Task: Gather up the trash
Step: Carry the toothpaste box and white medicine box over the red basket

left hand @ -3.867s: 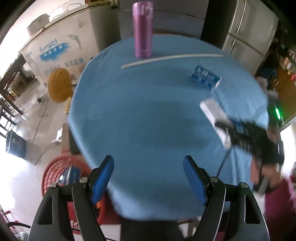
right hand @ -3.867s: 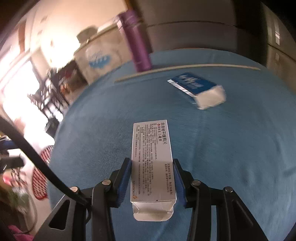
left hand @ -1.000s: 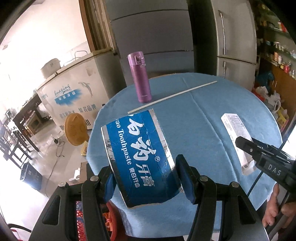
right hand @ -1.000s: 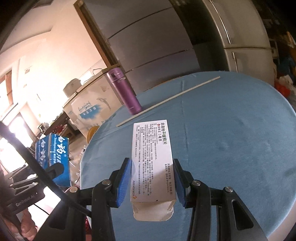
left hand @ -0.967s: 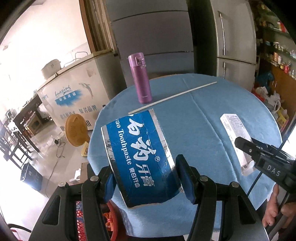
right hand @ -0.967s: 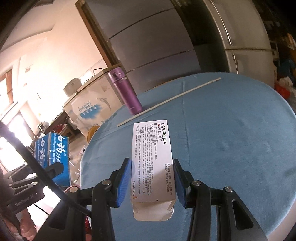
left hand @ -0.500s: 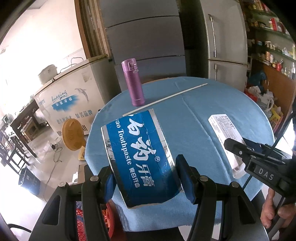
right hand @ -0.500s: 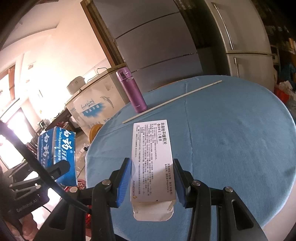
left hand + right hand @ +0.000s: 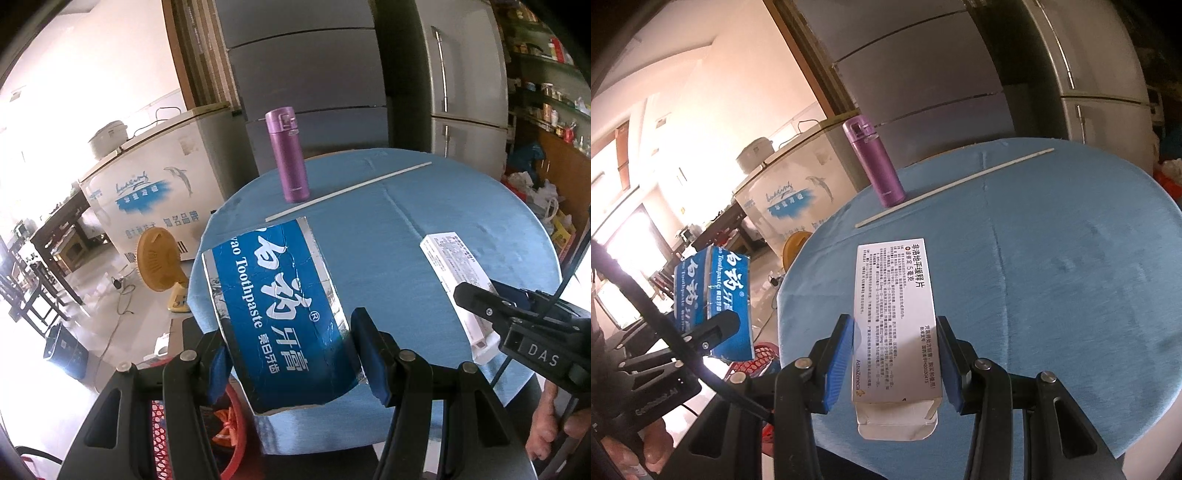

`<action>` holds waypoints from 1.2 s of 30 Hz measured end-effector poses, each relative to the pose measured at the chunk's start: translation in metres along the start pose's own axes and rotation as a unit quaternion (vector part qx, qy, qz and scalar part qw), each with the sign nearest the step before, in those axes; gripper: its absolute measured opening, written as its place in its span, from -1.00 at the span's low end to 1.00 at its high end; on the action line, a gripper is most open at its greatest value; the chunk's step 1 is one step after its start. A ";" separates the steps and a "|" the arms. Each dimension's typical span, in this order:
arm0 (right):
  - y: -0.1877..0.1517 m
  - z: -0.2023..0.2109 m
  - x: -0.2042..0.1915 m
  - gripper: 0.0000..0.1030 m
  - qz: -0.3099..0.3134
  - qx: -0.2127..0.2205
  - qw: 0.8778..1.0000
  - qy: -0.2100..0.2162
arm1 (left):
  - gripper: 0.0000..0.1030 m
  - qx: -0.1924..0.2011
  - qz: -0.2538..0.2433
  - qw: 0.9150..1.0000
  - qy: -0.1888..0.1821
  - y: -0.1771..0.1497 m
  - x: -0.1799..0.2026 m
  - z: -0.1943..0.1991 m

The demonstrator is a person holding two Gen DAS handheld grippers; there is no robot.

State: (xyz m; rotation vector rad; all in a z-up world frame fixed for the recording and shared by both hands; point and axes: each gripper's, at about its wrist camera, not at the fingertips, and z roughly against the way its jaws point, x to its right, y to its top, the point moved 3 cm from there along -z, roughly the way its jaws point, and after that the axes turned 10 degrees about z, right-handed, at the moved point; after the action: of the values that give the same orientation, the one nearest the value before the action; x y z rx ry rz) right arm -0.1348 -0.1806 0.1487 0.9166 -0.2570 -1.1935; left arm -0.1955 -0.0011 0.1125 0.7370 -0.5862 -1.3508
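Grippers both grip cartons above the round blue-clothed table: left gripper clamps the blue toothpaste box, right gripper the white printed medicine box; a purple flask stands behind.

**Strong daylight from the left, dim right side, fisheye bending at the edges**

Both views are sharp, with no motion blur. Daylight pours in from the left and burns the pale wall and floor there to near white, with a warmer pinkish cast in the right wrist view. The right side of the room, by the tall grey refrigerator, falls into shadow. The round table with the blue cloth is evenly lit, its folds showing as soft lines. The glossy blue toothpaste box with silver edges reads clearly, print crisp. The white medicine box with black print is bright on top, its open flap shaded. Straight lines bow outward, and black vignetting rings the corners.
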 end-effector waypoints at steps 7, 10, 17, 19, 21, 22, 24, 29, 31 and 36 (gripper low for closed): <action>0.003 -0.018 -0.010 -0.08 0.001 -0.018 1.000 0.016 | 0.20 -0.006 0.011 1.000 0.013 -0.001 -0.018 -0.011; 0.009 -0.024 -0.015 -0.08 0.003 -0.019 1.000 0.022 | 0.20 -0.009 0.015 1.000 0.016 -0.001 -0.024 -0.016; 0.018 -0.034 -0.026 -0.08 0.011 -0.024 0.999 0.035 | 0.20 -0.018 0.028 0.999 0.021 0.001 -0.039 -0.024; 0.020 -0.037 -0.030 -0.08 0.012 -0.025 0.999 0.039 | 0.20 -0.019 0.032 0.999 0.024 0.001 -0.042 -0.025; 0.023 -0.039 -0.033 -0.08 0.014 -0.026 0.999 0.043 | 0.20 -0.022 0.036 0.999 0.028 0.001 -0.047 -0.027; 0.024 -0.040 -0.035 -0.08 0.016 -0.027 0.998 0.045 | 0.20 -0.023 0.038 0.999 0.029 0.001 -0.049 -0.027; 0.027 -0.042 -0.039 -0.08 0.020 -0.027 0.998 0.048 | 0.20 -0.025 0.041 0.998 0.034 0.000 -0.053 -0.028; 0.030 -0.047 -0.048 -0.08 0.025 -0.029 0.997 0.059 | 0.20 -0.029 0.047 0.998 0.043 -0.002 -0.062 -0.029; 0.033 -0.053 -0.051 -0.08 0.030 -0.032 0.997 0.064 | 0.20 -0.032 0.050 0.997 0.048 -0.004 -0.067 -0.031; 0.034 -0.062 -0.061 -0.08 0.040 -0.039 0.995 0.077 | 0.20 -0.044 0.063 0.995 0.063 -0.010 -0.081 -0.036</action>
State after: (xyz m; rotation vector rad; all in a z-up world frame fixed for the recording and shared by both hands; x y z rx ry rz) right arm -0.0968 -0.0959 0.1518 0.9160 -0.1204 -1.0471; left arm -0.1861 0.0830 0.0844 0.6967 -0.4619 -1.1961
